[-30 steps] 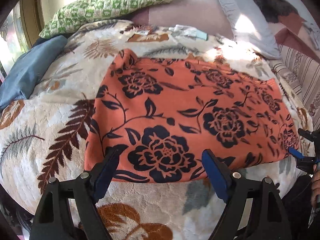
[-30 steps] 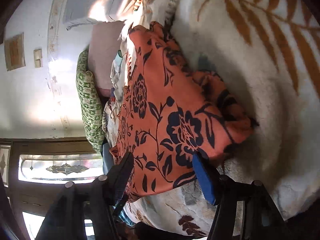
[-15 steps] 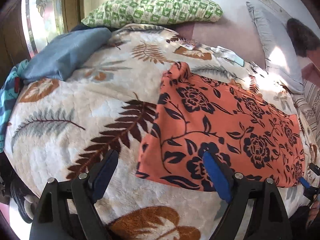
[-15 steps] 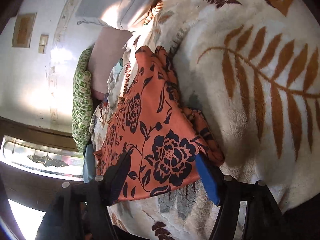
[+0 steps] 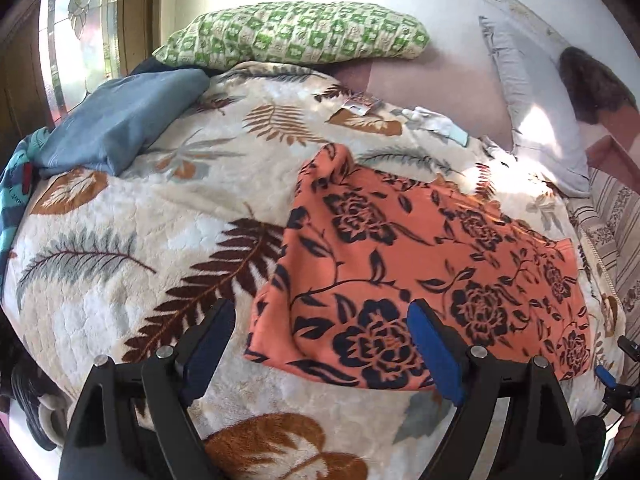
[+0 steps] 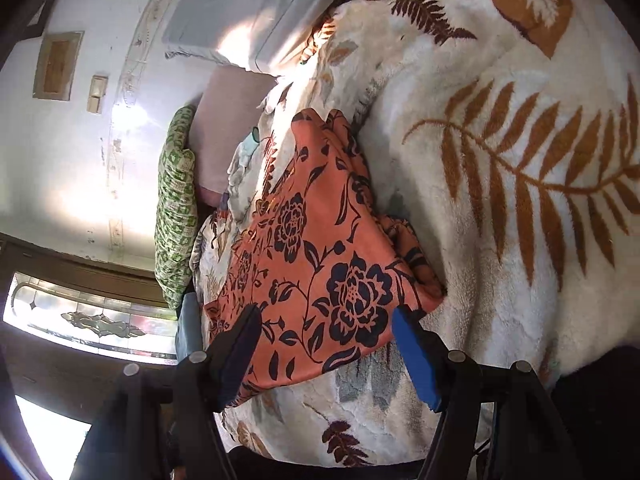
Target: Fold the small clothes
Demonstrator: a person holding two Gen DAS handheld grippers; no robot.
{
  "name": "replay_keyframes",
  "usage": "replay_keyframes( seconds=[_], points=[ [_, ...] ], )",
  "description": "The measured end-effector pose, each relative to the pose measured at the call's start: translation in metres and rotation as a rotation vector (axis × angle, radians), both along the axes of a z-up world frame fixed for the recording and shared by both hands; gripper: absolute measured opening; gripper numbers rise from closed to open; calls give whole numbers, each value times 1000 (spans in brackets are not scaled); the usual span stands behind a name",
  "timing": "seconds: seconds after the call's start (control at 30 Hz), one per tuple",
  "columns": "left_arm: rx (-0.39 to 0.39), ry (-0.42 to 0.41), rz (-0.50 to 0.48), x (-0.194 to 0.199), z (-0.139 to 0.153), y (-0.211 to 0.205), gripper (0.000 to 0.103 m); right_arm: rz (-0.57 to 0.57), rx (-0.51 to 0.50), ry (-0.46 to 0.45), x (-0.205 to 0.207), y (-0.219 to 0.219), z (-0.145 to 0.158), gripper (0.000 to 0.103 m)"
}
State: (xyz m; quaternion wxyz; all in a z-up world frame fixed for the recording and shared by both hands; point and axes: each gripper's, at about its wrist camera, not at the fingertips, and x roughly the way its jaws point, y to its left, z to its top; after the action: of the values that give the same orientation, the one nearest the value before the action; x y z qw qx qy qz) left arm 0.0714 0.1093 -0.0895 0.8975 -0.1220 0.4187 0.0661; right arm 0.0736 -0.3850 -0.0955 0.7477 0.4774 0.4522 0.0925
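your left gripper (image 5: 320, 340) wide open, empty, at the orange floral cloth's (image 5: 420, 272) near-left corner, your right gripper (image 6: 326, 344) wide open, empty, at its other near corner, cloth flat on the leaf-print blanket (image 5: 140, 240)

**Orange floral garment lying flat on the bed**

The orange garment (image 5: 424, 276) with black roses and vines is lying spread in a rough rectangle, folded over on itself. Its far left corner is bunching up, and at the right end (image 6: 408, 256) 2 layers are showing, rumpled along the edge.
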Motion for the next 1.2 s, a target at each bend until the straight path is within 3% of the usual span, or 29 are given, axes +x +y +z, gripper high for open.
replay_keyframes(
  seconds=[0.13,0.27,0.4,0.5,0.67,0.77,0.97,1.03,1.1,1.13,1.2],
  points=[
    [-16,-11,-76,19,4,-32,88,-8,54,56,-8,1,-8,71],
    [-8,-10,-146,32,2,-68,88,20,43,119,-2,14,-22,71],
    [3,-5,-199,39,1,-92,88,-30,106,181,6,13,-45,71],
    [13,0,-220,42,-1,-101,88,-73,147,168,10,9,-49,71],
    [17,5,-225,50,-4,-109,88,-127,145,66,14,0,-34,71],
    [43,28,-228,61,-11,-119,88,-114,87,128,17,2,-45,71],
    [86,-3,-249,66,-10,-134,88,-104,85,69,19,-1,-36,71],
    [135,54,-239,74,-26,-137,88,-85,46,63,22,0,-36,71],
    [167,198,-250,86,-56,-140,88,-96,60,108,24,0,-48,71],
    [173,216,-250,86,-62,-140,88,-108,70,108,23,-2,-49,71],
    [157,154,-242,77,-47,-139,88,-103,58,115,24,-1,-44,71]
  ],
)
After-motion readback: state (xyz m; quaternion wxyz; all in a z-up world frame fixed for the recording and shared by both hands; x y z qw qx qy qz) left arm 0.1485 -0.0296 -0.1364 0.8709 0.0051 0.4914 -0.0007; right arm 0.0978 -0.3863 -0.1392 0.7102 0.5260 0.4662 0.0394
